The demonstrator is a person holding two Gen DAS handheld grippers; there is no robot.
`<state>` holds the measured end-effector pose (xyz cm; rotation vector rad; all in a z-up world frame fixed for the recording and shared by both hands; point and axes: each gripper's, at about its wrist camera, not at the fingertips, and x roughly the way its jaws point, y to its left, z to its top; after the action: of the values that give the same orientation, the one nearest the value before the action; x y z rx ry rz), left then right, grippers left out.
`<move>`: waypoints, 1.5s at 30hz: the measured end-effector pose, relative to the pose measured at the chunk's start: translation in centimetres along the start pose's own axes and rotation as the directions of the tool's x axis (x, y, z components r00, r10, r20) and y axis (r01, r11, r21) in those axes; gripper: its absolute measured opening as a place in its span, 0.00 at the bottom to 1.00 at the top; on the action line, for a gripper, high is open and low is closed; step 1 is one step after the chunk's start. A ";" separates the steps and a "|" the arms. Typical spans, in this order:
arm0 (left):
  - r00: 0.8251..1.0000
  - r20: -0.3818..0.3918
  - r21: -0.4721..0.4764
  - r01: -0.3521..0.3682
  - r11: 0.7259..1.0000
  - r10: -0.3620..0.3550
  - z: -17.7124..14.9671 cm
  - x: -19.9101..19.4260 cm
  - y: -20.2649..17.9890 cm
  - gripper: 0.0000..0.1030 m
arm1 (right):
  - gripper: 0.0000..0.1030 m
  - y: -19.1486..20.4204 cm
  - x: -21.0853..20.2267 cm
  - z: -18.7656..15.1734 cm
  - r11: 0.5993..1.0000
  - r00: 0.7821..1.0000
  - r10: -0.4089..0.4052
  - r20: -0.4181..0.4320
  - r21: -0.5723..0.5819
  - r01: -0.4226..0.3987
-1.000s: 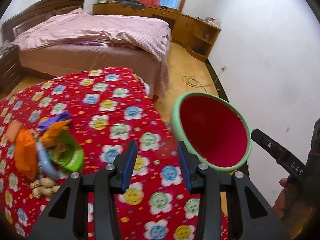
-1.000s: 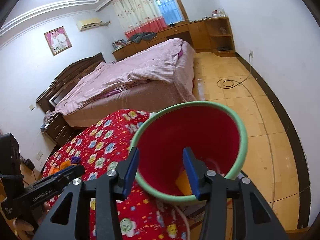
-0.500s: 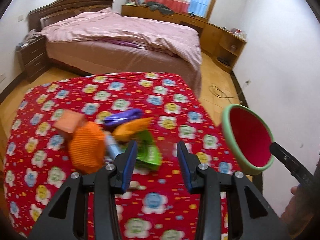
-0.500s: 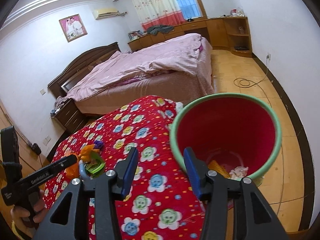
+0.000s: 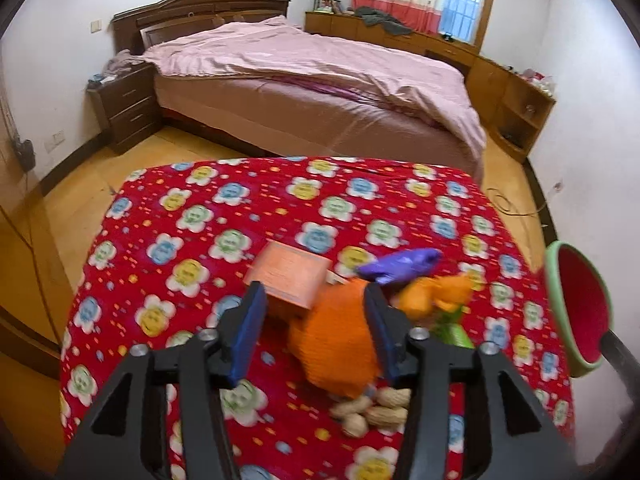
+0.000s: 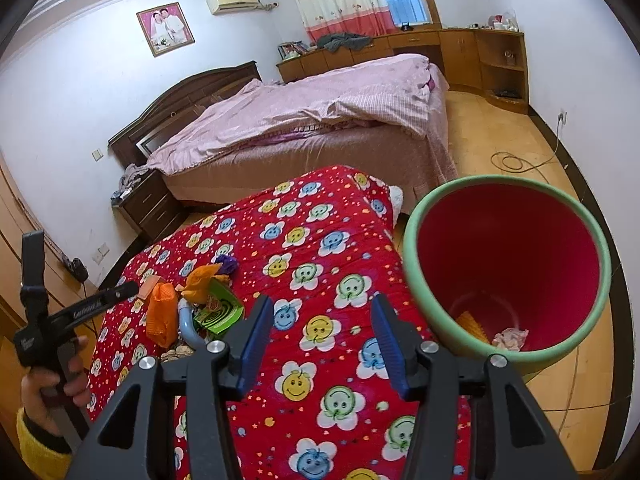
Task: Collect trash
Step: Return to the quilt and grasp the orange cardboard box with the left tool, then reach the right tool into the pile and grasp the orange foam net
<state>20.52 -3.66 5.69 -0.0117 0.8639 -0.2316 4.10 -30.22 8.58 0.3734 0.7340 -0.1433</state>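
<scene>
Left tool (image 5: pixel 314 326), spread, is now swinging from bin (image 5: pixel 578 308) onto trash pile; orange mesh bag (image 5: pixel 340 344) is sitting between its fingers. Right tool (image 6: pixel 322 342) is hanging spread, empty. Next pickup looks imminent.

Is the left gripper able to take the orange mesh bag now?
Probably yes. The left gripper is open, and the orange mesh bag lies just ahead between its fingers, with nothing over it.
</scene>
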 end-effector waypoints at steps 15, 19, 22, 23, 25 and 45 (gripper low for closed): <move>0.995 -0.077 0.070 -0.050 0.996 0.055 0.9 5.7 1.1 0.57 | 0.53 0.0 2.8 -0.4 0.999 0.997 -0.027 -0.070 0.015 0.028; 0.995 -0.096 0.034 -0.024 0.999 0.027 0.6 6.4 1.5 0.56 | 0.53 0.4 3.3 -0.4 1.000 0.997 -0.021 -0.081 0.007 0.021; 0.997 -0.070 0.022 -0.016 1.000 0.018 0.5 6.1 1.8 0.55 | 0.53 0.8 3.7 -0.5 1.000 0.996 -0.015 -0.089 -0.003 0.015; 0.998 -0.065 0.021 -0.014 1.000 0.016 0.5 6.0 1.9 0.55 | 0.53 0.9 3.8 -0.4 1.000 0.996 -0.012 -0.092 -0.008 0.011; 0.999 -0.047 0.016 -0.020 1.000 0.021 0.5 5.3 2.1 0.55 | 0.53 1.4 4.0 -0.3 1.000 0.995 -0.008 -0.095 -0.020 0.006; 0.995 0.026 -0.162 -0.086 0.983 0.091 -4.1 -1.4 6.3 0.55 | 0.62 8.8 10.3 -1.9 0.962 0.963 0.061 -0.263 -0.242 -0.127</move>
<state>17.79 3.16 3.46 -0.1269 0.8460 -0.0774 12.72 -21.31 2.82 0.1788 0.9736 0.0933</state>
